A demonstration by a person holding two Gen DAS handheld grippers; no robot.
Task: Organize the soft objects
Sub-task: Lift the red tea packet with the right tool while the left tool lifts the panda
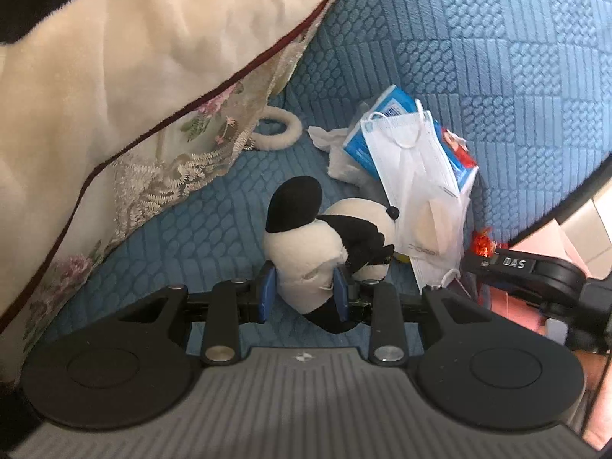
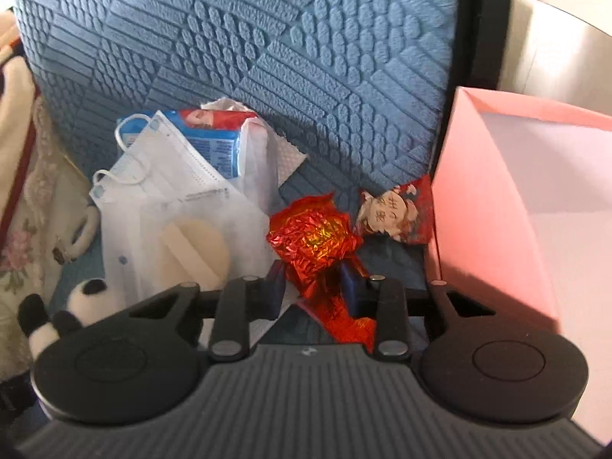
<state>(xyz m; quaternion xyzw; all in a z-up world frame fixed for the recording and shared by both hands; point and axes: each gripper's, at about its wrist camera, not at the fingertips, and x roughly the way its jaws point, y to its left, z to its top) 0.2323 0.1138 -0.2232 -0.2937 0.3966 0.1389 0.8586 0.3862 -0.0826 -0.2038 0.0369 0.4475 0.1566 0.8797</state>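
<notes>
I've got the left gripper [image 1: 304, 290] clamped on the panda plush [image 1: 321, 252], its 2 blue pads squeezing the white body – face mask [image 1: 417, 176] just ahead and right of it. My right gripper [image 2: 317, 290] pinches the red foil wrapper [image 2: 311, 237], pink box [image 2: 508, 206] right alongside.

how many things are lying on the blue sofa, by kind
panda plush: 1
face mask: 1
tissue pack: 1
red foil wrapper: 1
cartoon snack packet: 1
cream fluffy ring: 1
cushion: 1
total: 7
</notes>
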